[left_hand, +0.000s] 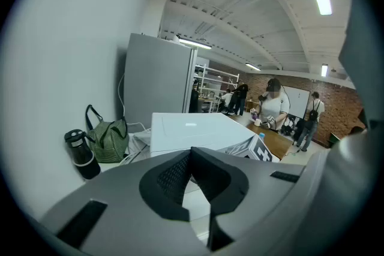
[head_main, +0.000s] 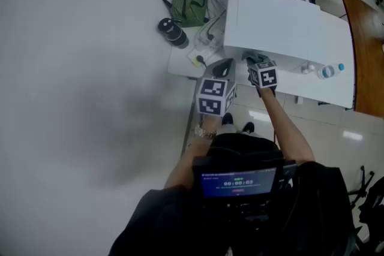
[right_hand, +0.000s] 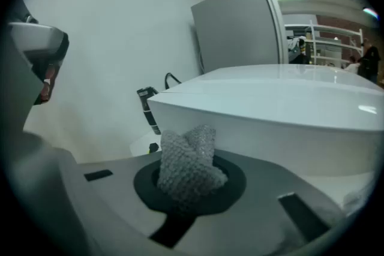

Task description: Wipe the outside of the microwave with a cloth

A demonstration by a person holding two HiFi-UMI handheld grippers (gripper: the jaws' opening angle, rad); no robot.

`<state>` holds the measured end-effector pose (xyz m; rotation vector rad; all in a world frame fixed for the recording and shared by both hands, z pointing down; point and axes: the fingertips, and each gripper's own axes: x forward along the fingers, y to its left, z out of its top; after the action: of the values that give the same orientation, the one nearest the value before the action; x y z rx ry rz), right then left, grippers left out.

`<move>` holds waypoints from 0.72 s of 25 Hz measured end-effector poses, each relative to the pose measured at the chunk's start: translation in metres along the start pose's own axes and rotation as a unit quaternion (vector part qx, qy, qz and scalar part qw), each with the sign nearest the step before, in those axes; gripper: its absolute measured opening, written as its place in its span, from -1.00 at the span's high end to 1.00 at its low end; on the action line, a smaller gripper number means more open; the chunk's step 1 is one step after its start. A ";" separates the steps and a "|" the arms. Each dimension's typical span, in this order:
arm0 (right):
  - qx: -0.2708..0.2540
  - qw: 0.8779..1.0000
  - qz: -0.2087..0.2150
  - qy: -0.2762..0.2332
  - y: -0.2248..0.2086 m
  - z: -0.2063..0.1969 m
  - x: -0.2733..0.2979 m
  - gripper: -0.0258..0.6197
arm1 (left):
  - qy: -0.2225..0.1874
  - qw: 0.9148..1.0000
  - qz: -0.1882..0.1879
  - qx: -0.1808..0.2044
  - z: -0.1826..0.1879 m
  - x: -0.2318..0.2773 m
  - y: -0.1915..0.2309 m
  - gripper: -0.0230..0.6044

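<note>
While the right gripper (right_hand: 188, 196) clamps the grey cloth (right_hand: 187, 162) just short of the white microwave (right_hand: 282, 111) at centre-right, I'd press the cloth flat on the near face and sweep in overlapping passes. Left gripper (left_hand: 195, 180) jaws together, empty; hold it clear.

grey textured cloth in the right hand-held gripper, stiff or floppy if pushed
Likely floppy: the grey textured cloth bunches into soft folds where the right hand-held gripper pinches it. Its knobbly weave probably grips rather than slides on the smooth white microwave.
</note>
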<state>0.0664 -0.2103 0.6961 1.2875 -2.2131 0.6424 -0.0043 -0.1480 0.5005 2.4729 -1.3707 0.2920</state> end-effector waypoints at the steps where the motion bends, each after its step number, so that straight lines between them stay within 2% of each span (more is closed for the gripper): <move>1: 0.010 1.000 -0.003 -0.003 -0.005 -0.003 -0.003 0.87 | 0.001 1.000 -0.004 0.006 0.001 0.003 -0.001 0.93; 5: 0.036 0.999 -0.020 -0.002 -0.038 -0.022 -0.023 0.87 | 0.007 1.000 -0.019 0.021 0.003 0.012 -0.009 0.93; 10: 0.061 0.995 -0.077 0.002 -0.107 -0.047 -0.070 0.87 | 0.018 0.999 -0.031 0.019 -0.004 0.026 -0.016 0.93; 14: 0.077 0.989 -0.125 -0.001 -0.150 -0.054 -0.098 0.87 | 0.014 0.999 -0.026 0.012 -0.004 0.031 -0.005 0.93; 18: 0.105 0.985 -0.139 0.001 -0.161 -0.059 -0.105 0.87 | 0.008 1.000 -0.009 0.000 -0.006 0.028 0.009 0.93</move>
<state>0.2643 -0.1767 0.6991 1.6617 -1.9519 0.7801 0.0029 -0.1726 0.5161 2.4752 -1.3410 0.3074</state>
